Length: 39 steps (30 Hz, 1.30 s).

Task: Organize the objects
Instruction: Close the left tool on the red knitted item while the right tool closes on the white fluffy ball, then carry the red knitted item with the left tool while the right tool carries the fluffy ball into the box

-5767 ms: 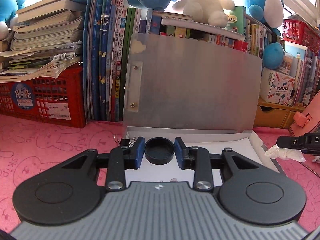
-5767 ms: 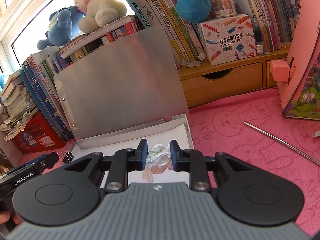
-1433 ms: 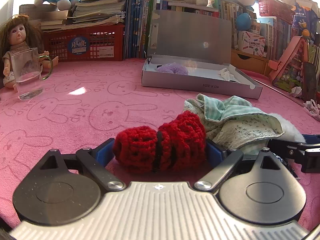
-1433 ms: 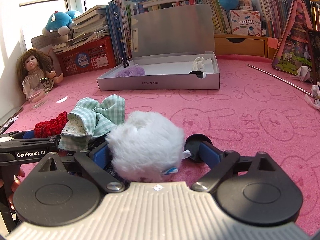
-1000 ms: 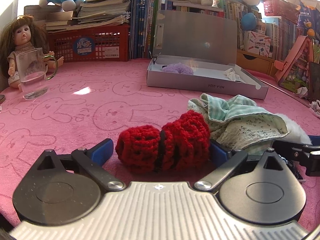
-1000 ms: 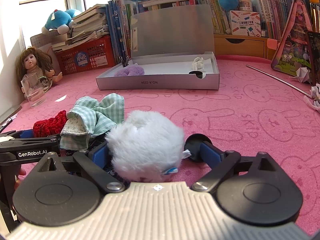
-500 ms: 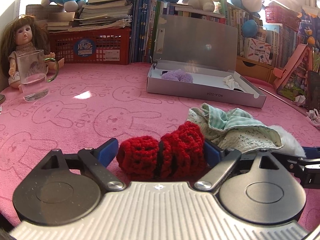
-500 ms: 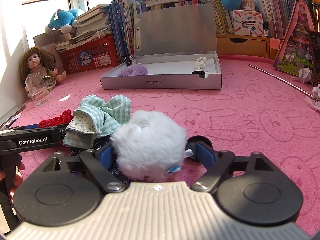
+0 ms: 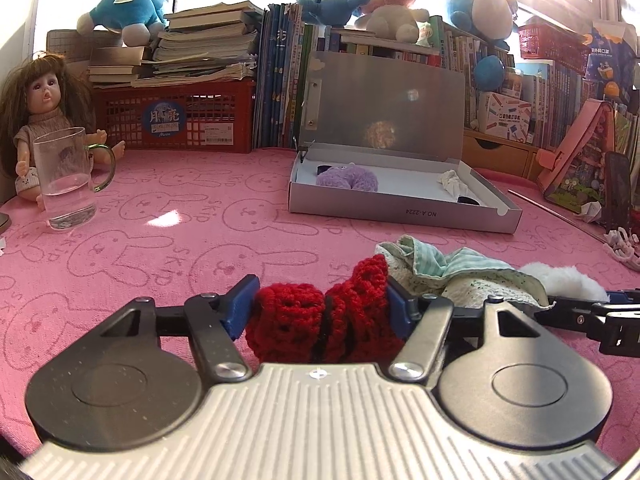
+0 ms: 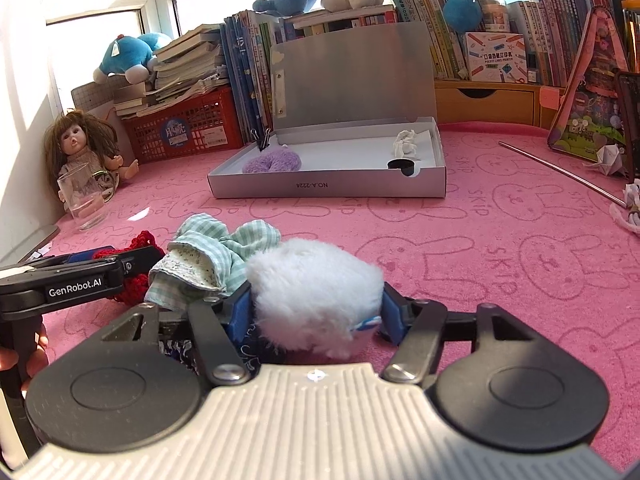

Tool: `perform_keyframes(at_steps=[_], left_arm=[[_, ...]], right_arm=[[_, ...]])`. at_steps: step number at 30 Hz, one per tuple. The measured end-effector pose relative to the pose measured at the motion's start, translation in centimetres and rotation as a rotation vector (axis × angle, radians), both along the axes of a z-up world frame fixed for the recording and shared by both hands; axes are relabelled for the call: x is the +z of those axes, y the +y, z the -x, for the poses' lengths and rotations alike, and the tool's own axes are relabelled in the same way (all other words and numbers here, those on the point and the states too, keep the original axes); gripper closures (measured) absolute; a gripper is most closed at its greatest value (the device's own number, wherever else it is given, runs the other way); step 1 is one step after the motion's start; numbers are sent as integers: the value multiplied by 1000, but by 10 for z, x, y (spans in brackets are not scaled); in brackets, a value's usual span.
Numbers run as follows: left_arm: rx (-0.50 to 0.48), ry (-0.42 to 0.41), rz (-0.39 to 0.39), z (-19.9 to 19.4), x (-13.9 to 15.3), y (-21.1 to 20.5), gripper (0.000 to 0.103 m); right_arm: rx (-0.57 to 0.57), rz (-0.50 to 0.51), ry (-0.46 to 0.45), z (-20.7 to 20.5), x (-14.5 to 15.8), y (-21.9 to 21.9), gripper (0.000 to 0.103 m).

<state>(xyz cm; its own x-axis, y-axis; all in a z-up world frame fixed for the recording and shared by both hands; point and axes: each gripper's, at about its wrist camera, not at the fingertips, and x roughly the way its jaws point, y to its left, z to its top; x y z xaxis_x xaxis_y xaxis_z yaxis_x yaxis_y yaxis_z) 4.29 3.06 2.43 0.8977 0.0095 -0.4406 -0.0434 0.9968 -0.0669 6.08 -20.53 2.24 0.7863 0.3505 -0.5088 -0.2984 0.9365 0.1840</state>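
On the pink rabbit-print cloth lies a red knitted piece (image 9: 312, 320) between the blue pads of my left gripper (image 9: 320, 300). Its jaws are closing and both pads press the yarn. A white fluffy ball (image 10: 316, 288) sits in my right gripper (image 10: 316, 304), whose jaws are also closing, with the pads sunk into the fur on both sides. A green checked cloth (image 10: 216, 248) is bunched between the two items. Further back stands the open silver box (image 9: 400, 208), holding a purple fuzzy ring (image 9: 348, 178), a white crumpled piece (image 9: 452, 182) and a black cap (image 9: 468, 200).
A glass mug (image 9: 66, 180) and a doll (image 9: 44, 112) stand at the far left. A red basket (image 9: 176, 120), books and plush toys line the back. A metal rod (image 10: 560, 172) and a pink toy house (image 10: 592, 92) lie to the right.
Both pairs of jaws have narrowed from wide apart until their pads meet the red knitted piece and the white ball. Neither hand has shifted much.
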Motion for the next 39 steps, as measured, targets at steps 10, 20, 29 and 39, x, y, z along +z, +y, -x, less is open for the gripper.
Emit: perform_keyframes(at_steps=[10, 20, 29, 39], left_arm=[[-5, -38, 0, -3, 13, -1, 32], [-17, -52, -1, -3, 18, -3, 33], [-31, -67, -4, -9, 25, -4, 33], [-76, -72, 45, -31, 39, 1, 33]], right_arm=[[-27, -3, -29, -3, 10, -6, 45], [-36, -3, -63, 0, 15, -7, 46], [-63, -2, -91, -4, 22, -11, 46], [-110, -24, -83, -18, 27, -24, 46]])
